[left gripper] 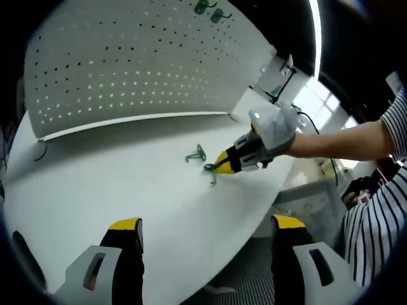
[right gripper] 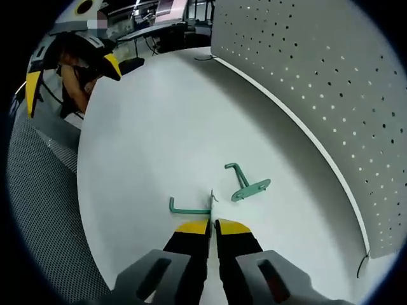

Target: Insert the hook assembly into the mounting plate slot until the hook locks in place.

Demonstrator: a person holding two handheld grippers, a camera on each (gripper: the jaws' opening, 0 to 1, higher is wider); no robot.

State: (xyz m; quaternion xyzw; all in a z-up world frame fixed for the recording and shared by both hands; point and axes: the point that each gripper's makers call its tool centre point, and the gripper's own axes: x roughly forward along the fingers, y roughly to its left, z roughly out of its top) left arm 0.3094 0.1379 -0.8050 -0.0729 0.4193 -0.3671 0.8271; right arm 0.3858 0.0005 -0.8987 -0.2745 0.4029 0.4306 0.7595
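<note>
**Right claw pinches a green hook on the bench**

Yellow-tipped and pressed nearly together, the right claw [right gripper: 212, 223] pinches the thin plate of one green hook [right gripper: 189, 209] lying on the white bench [right gripper: 146, 127]. Just beside it, apart, lies a second green hook [right gripper: 247, 185]. Behind them stands the perforated mounting plate [right gripper: 324, 70], with two more green hooks [left gripper: 210, 11] hung near its top. The left claw [left gripper: 206, 232] hovers spread wide over the bench's near edge, holding nothing.

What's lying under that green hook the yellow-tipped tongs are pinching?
Just the white table. The right tongs pinch one green hook flat against it; a second hook lies beside it. The pinched part is covered.
</note>
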